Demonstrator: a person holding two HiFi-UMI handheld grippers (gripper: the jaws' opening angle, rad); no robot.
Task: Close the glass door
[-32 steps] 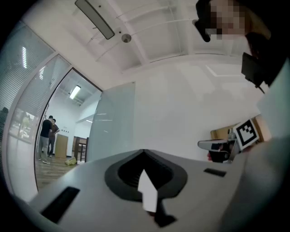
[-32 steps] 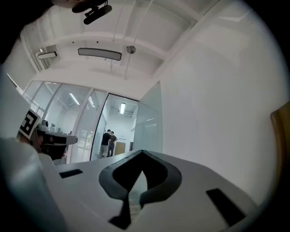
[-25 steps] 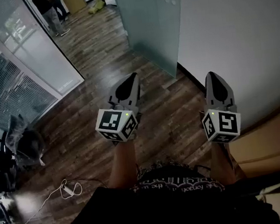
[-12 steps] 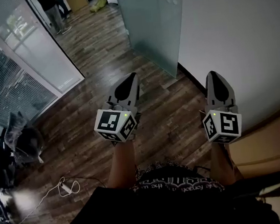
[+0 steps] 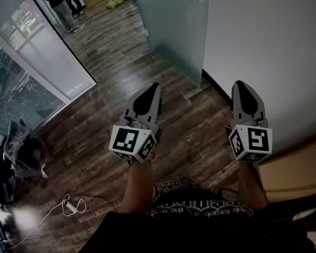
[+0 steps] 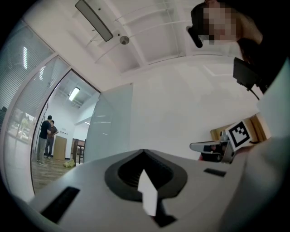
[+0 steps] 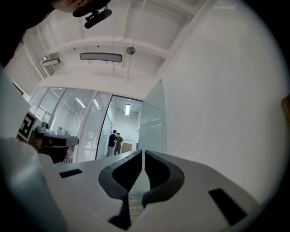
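Note:
The glass door (image 5: 174, 19) is a frosted pane standing open along the white wall (image 5: 273, 42), ahead of both grippers and apart from them. It also shows in the left gripper view as a pale pane (image 6: 106, 122) and in the right gripper view (image 7: 152, 124). My left gripper (image 5: 153, 86) is held out over the wood floor, jaws together and empty (image 6: 144, 152). My right gripper (image 5: 241, 83) hangs close to the white wall, short of the door's near edge. Its jaws are shut with only a thin slit between them (image 7: 143, 152). Neither gripper touches anything.
A glass partition wall (image 5: 31, 58) runs along the left of the corridor. Two people (image 5: 64, 3) stand at its far end. A dark chair (image 5: 25, 152) and a white cable (image 5: 70, 205) lie at the left. A wooden cabinet (image 5: 304, 163) is at the right.
Both grippers have moved a little forward along the floor toward the doorway, and the door's near edge looks slightly closer. The jaws stayed shut.

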